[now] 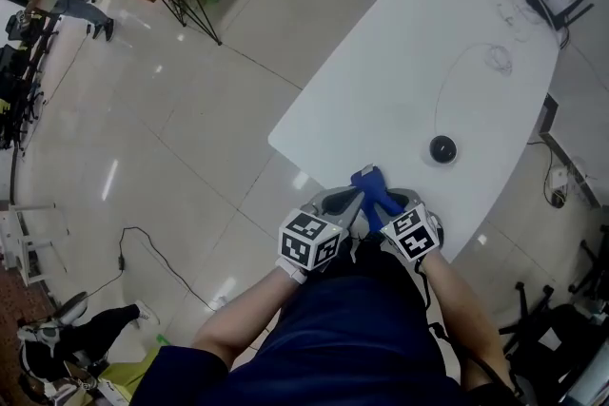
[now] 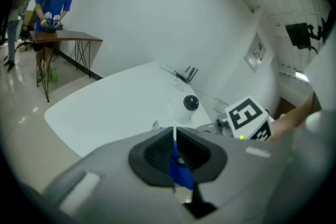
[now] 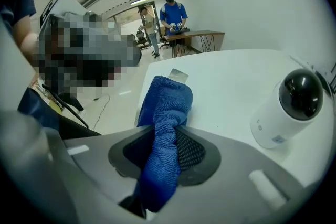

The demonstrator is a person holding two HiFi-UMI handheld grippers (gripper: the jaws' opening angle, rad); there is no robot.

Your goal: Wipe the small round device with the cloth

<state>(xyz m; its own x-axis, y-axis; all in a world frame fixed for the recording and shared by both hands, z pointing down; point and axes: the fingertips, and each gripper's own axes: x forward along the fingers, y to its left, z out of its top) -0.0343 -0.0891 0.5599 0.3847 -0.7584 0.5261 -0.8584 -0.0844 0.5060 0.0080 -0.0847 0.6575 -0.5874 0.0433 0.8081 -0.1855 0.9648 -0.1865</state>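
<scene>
Blue fuzzy cloth (image 3: pixel 164 107), bunched | device (image 3: pixel 286 107): white body, black dome | left gripper (image 2: pixel 175 132), right gripper (image 3: pixel 168 131): fingers clamped on cloth

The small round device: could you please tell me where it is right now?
In the head view the device stands on the white table, just beyond and right of the blue cloth at its near edge.
</scene>
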